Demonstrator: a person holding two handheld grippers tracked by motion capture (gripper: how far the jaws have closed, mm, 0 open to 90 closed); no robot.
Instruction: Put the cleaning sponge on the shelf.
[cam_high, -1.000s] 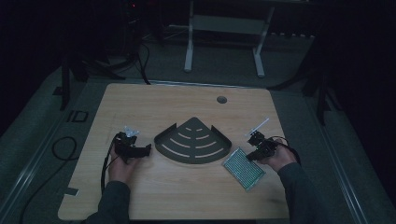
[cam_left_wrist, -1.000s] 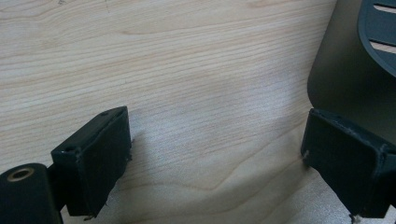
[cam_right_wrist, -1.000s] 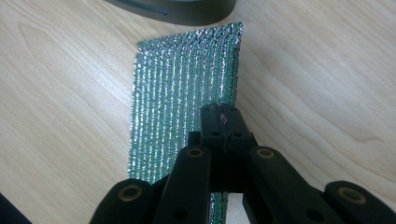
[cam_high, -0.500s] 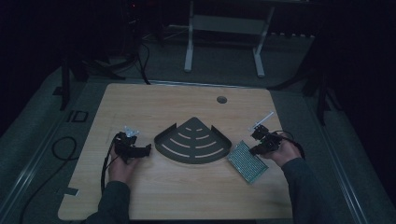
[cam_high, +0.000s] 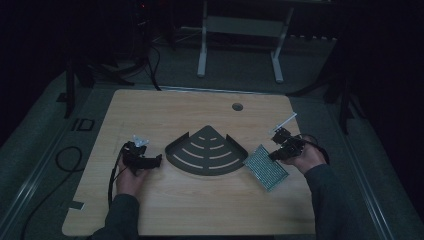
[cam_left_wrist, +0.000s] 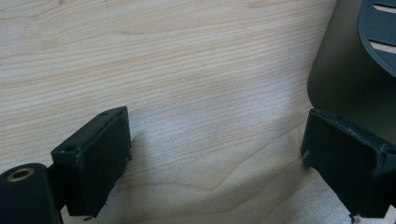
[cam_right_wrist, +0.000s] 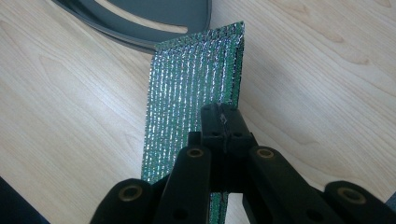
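Green mesh pad (cam_right_wrist: 191, 88) is clamped edge-on in your right gripper (cam_right_wrist: 223, 122), jaws pinched tight on its near edge; the pad is tilted, far corner close to the dark slotted tray (cam_high: 207, 151) at mid-table. Right hand (cam_high: 302, 157) sits at the table's (cam_high: 165, 107) right side, gripper pointing in toward the tray. Left gripper (cam_left_wrist: 215, 149) is released, jaws wide apart over bare wood with nothing between them, one jaw just beside the tray's edge. Left hand (cam_high: 131, 176) rests low on the table.

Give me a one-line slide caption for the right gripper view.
Right gripper shut on the edge of a glittery green sponge, lifted beside the dark corner rack on the wooden table.
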